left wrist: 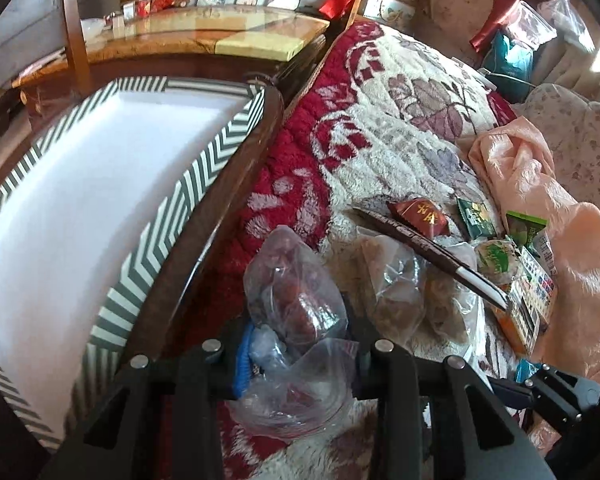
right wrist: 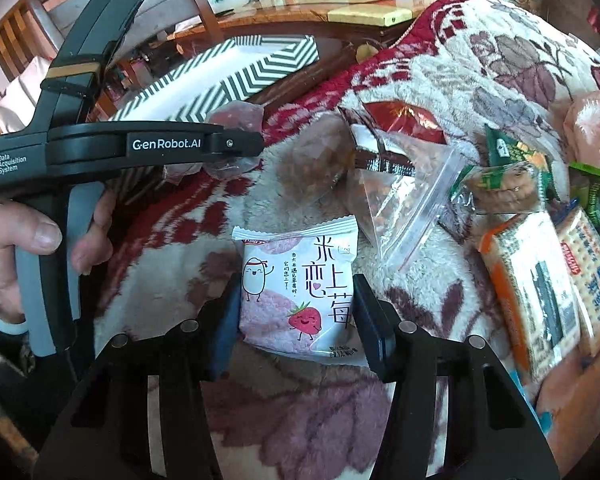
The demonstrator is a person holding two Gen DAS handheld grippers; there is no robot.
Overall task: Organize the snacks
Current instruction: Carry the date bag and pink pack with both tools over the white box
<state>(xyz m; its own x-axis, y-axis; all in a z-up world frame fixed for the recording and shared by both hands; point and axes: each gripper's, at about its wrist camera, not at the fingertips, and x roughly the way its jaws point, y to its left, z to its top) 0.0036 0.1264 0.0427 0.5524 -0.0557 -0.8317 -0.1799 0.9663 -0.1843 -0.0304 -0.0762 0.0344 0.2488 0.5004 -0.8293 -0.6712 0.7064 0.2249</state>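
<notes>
At the far left sits the chevron-striped box (left wrist: 112, 216), its white inside showing, resting on a dark wooden edge that borders the red-and-cream floral blanket (left wrist: 380, 128). Just right of the box, the left gripper (left wrist: 296, 344) has its jaws closed narrowly on a clear zip bag of dark red fruit (left wrist: 296, 292) (dates, by the look of them), the bag bunched between the blue-padded fingers and raised just above the blanket beside the box's rim. In the right wrist view the same gripper appears from the side, a hand (right wrist: 40, 248) wrapped around its grey grip.

Further right on the blanket lies a second clear bag of brownish snacks (left wrist: 396, 292), with a long dark brown stick packet (left wrist: 416, 244) laid diagonally across it. Above the stick is a small red-brown wrapped sweet (left wrist: 420, 216), then several green packets (left wrist: 476, 220) and a stack of cracker packs (left wrist: 528, 304) touching a peach cloth (left wrist: 560, 220).

The right gripper (right wrist: 296, 312) stands with jaws set moderately wide on either side of a white strawberry rice-cake packet (right wrist: 300, 288), which lies flat on the blanket; whether the pads actually touch its edges I cannot tell. Right of it lie a zip bag (right wrist: 404, 208) and orange-edged crackers (right wrist: 532, 288).
</notes>
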